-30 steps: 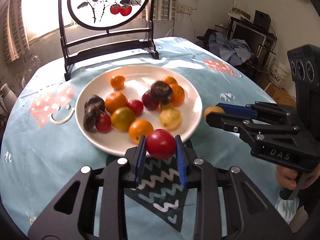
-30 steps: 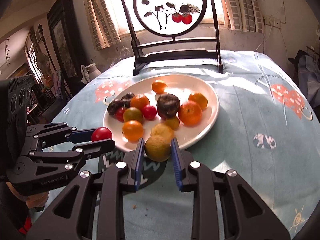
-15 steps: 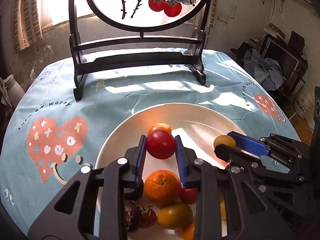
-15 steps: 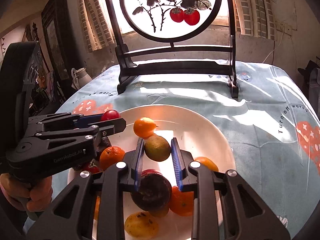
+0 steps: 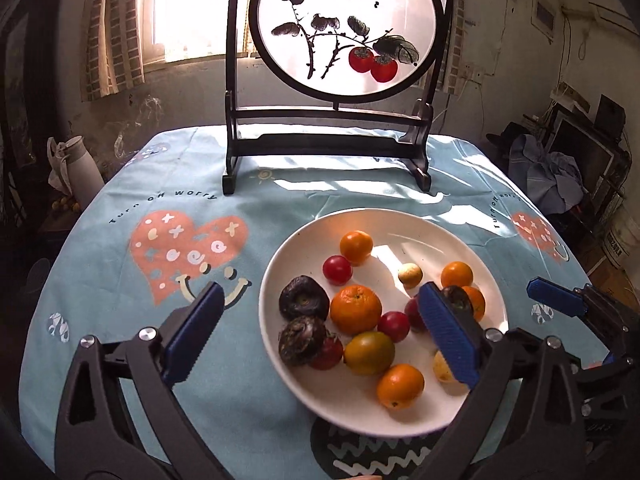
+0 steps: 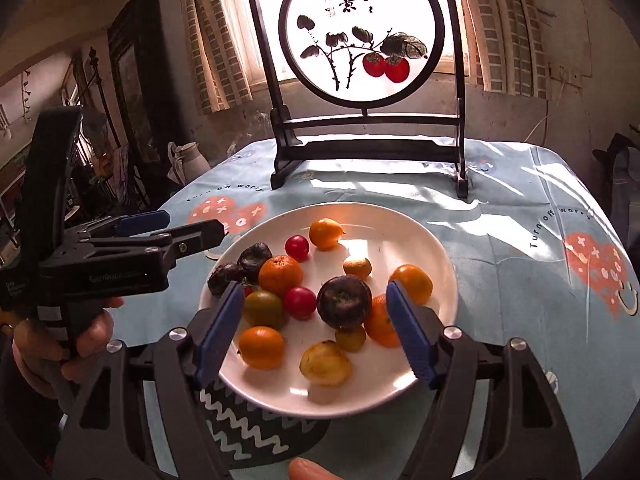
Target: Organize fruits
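Observation:
A white plate holds several fruits: oranges, red tomatoes, dark wrinkled fruits, a green tomato and yellow ones. A red tomato and a small yellow-green fruit lie near the plate's far side. My left gripper is open and empty above the plate's near left rim; it also shows in the right wrist view. My right gripper is open and empty above the plate's near side; one of its fingers shows in the left wrist view.
A dark wooden stand with a round painted screen stands at the table's far side. A white jug stands beyond the table's left edge. A dark zigzag mat lies under the plate's near rim.
Both grippers have opened and pulled back towards me. The red tomato and the yellow-green fruit left the jaws and now lie on the plate's far side.

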{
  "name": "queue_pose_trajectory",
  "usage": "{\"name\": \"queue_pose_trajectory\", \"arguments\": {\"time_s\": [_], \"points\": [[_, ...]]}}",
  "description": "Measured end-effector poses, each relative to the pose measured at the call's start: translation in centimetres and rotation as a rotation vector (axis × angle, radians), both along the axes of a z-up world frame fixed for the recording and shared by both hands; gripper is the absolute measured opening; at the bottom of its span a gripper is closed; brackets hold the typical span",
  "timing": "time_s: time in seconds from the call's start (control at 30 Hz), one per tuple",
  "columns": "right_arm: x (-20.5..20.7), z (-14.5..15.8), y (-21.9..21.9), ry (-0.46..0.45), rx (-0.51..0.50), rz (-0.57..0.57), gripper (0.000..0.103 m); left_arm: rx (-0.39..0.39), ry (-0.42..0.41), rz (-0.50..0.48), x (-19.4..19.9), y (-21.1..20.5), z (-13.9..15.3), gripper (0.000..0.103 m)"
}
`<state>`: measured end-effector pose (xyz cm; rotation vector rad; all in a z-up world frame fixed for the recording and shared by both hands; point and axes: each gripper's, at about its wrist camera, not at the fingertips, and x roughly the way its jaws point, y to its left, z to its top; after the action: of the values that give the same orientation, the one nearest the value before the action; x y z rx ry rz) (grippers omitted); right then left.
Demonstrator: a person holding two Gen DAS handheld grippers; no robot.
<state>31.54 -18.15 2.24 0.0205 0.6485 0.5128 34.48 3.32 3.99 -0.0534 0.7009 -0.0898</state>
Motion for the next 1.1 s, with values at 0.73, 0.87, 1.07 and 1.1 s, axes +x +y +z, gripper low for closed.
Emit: {"name": "queue_pose_trajectory", "arguments": {"time_s": [0.73, 0.87, 1.07, 1.1], "points": [[-13.2, -4.2, -2.7, -0.044, -0.100, 0.030, 0.102, 0.129, -0.029, -0.038, -14.9, -1.6, -4.6, 0.101], [-13.7, -4.5, -1.8, -0.068, -0.161, 0.030, 0.102, 0.177, -0.048, -0.035, -15.3, -2.2, -4.9, 0.101], [-13.6, -4.7, -1.7, -0.070, -0.175, 0.033, 0.102, 0.176, -0.045, -0.034, -15.2, -2.0, -4.9, 0.101], [-13.6, -4.7, -1.7, -0.072, -0.176, 0.032, 0.102, 0.177, -0.044, -0.032, -15.2, -2.0, -4.9, 0.101]]}}
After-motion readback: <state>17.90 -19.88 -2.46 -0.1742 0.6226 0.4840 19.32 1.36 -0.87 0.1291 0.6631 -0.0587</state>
